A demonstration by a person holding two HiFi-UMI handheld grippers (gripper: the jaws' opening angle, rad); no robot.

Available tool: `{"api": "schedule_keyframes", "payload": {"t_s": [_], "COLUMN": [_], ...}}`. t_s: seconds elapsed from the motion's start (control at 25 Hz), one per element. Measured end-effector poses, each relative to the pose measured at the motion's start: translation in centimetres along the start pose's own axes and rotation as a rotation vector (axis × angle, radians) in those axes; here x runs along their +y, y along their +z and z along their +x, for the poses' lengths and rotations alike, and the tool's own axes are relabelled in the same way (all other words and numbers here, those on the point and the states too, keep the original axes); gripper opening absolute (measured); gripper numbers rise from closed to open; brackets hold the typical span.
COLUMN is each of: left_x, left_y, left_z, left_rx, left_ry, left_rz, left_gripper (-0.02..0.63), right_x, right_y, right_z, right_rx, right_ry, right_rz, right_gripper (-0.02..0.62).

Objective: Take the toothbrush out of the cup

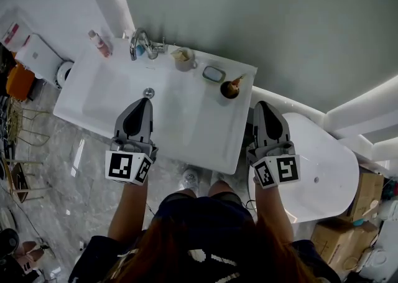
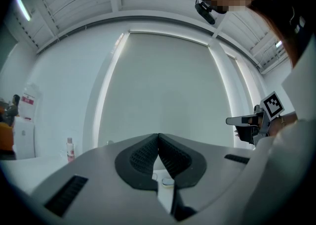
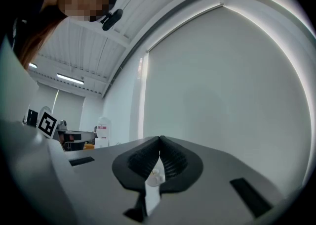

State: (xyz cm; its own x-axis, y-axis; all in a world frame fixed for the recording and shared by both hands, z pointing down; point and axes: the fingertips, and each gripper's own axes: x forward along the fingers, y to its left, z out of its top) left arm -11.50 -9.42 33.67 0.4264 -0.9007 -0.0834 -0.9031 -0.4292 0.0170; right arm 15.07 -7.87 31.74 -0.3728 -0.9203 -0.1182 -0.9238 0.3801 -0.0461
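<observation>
Right, left gripper [image 1: 144, 101] and right gripper [image 1: 261, 105] are both closed, empty, well short of the cup [image 1: 186, 61] by the faucet [image 1: 142, 44]. Toothbrush [image 1: 181, 55] (yellowish bit, I think) stands inside. Open one, pinch high, lift straight.

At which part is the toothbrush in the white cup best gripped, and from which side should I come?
Probably grip the tan end of the toothbrush that sticks out above the rim of the white cup, coming from the front and above: the faucet stands close on its left and the wall behind.
</observation>
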Motion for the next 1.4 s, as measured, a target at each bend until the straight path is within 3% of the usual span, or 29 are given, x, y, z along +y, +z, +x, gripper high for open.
{"api": "schedule_keyframes", "payload": {"t_s": [0.16,0.32,0.4,0.56,0.96,1.16,1.4], "left_x": [0.1,-0.5,-0.9,-1.8,-2.9,-2.2,-2.1], "left_y": [-0.4,-0.6,-0.9,-1.3,-2.8,-3.2,-3.7], "left_z": [1.0,2.3,3.0,4.3,5.1,5.5,6.4], "left_rx": [0.012,0.016,0.016,0.02,0.078,0.099,0.113], "left_ry": [0.032,0.081,0.102,0.141,0.227,0.24,0.239], "left_rz": [0.003,0.005,0.002,-0.002,0.02,0.033,0.041], "left_gripper": [0.018,0.018,0.018,0.018,0.018,0.018,0.018], "right_x": [-1.6,-3.8,-4.6,-6.0,-7.4,-8.2,-8.9], "right_y": [-1.3,-3.9,-5.7,-10.7,-20.6,-21.8,-20.0], "right_z": [1.7,3.6,4.6,6.7,11.2,13.1,14.0], "right_rx": [0.021,0.078,0.121,0.282,0.482,0.468,0.393], "right_ry": [0.023,0.08,0.13,0.229,0.369,0.354,0.36], "right_rz": [0.0,0.016,0.009,-0.001,-0.053,-0.048,-0.035], "right_gripper": [0.017,0.061,0.098,0.241,0.363,0.367,0.227]}}
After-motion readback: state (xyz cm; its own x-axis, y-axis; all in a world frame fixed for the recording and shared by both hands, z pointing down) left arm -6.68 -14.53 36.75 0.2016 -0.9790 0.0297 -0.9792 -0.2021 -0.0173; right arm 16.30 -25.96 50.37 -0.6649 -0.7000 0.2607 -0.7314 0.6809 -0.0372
